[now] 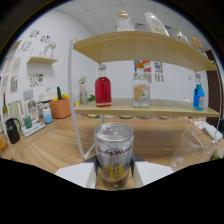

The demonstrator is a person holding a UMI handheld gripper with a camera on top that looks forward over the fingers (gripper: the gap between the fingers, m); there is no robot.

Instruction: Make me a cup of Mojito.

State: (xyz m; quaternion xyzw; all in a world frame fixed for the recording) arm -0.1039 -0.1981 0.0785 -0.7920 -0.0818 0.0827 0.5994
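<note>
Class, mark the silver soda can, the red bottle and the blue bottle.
Silver soda can (114, 155), gripper view, on its label, between the gripper's fingers.
Red bottle (103, 91), gripper view, on its body.
Blue bottle (199, 97), gripper view, on its body.

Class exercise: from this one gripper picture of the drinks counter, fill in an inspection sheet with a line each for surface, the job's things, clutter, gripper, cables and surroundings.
Surface: wooden counter, bare near the fingers.
Job's things: silver can upright between the fingers; clear glass beside it; red bottle, clear bottle and blue bottle on the lower shelf.
Clutter: orange plant pot, black jug.
Gripper: gripper with both fingers pressed against the can's sides.
Cables: nothing seen.
Surroundings: white wall with pictures; upper shelf carrying more bottles.
</note>
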